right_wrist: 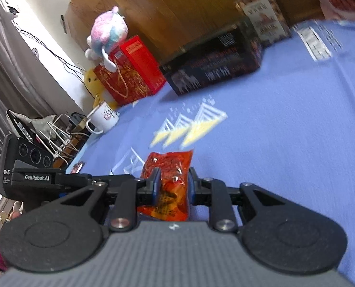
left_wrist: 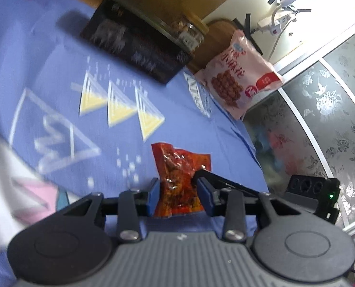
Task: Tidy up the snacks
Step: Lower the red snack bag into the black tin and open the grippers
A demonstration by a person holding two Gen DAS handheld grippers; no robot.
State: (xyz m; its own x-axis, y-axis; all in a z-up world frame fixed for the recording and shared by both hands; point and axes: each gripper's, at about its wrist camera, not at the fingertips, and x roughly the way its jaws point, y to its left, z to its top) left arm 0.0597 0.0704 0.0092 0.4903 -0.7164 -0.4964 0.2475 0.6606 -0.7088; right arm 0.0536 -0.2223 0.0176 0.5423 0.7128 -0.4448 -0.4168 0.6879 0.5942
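A red snack packet (left_wrist: 177, 167) with shiny dark pieces inside lies low over the blue patterned cloth (left_wrist: 57, 76). My left gripper (left_wrist: 177, 187) is shut on its near end, with the blue pads pressing both sides. One black finger (left_wrist: 227, 183) of the right gripper reaches in from the right and touches the packet's edge. In the right wrist view the same kind of red packet (right_wrist: 170, 165) sits pinched between the pads of my right gripper (right_wrist: 173, 179). The left gripper's body (right_wrist: 46, 179) comes in from the left beside it.
At the back of the cloth stand a black box (left_wrist: 134, 47), a snack jar (left_wrist: 189, 31) and a pink snack bag (left_wrist: 237, 79). A red box (right_wrist: 132, 69) under a plush toy (right_wrist: 108, 31) and a white mug (right_wrist: 103, 117) sit at the left. A patterned sliding door (left_wrist: 320, 119) borders the right.
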